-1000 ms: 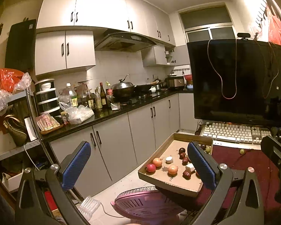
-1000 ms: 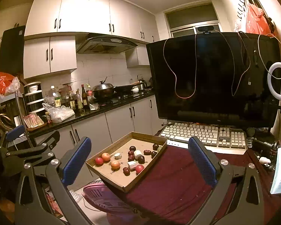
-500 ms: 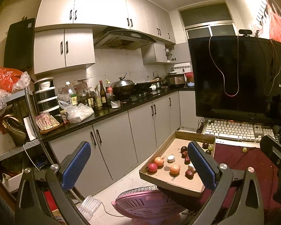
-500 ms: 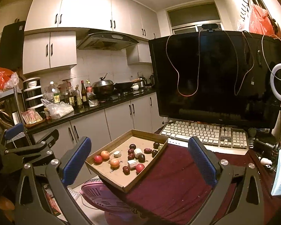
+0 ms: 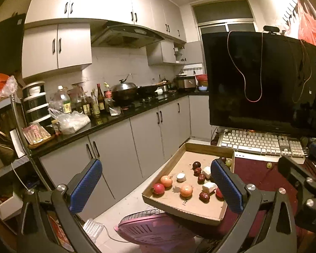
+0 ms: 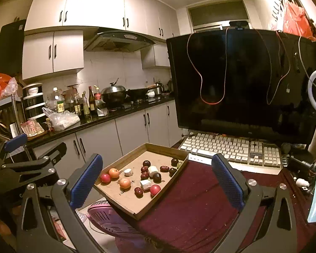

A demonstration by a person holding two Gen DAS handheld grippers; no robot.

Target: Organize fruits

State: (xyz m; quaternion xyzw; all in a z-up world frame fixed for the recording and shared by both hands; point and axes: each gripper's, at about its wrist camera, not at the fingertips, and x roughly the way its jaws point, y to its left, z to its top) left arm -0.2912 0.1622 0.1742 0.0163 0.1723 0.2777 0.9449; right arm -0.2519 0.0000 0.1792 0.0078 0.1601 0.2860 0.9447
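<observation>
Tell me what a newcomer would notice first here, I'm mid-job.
The shallow cardboard tray of scattered fruit, red, orange and dark, hanging over the edge of the maroon-covered table. Behind it a big dark monitor looms over a white keyboard. Both grippers, left and right, are open and empty.

I see the shallow brown cardboard tray (image 6: 124, 202) overhanging the maroon-clothed table's (image 6: 196, 206) left edge, small round fruits (image 6: 125, 183) inside, the white keyboard (image 6: 231, 149) behind it along the back edge.
</observation>
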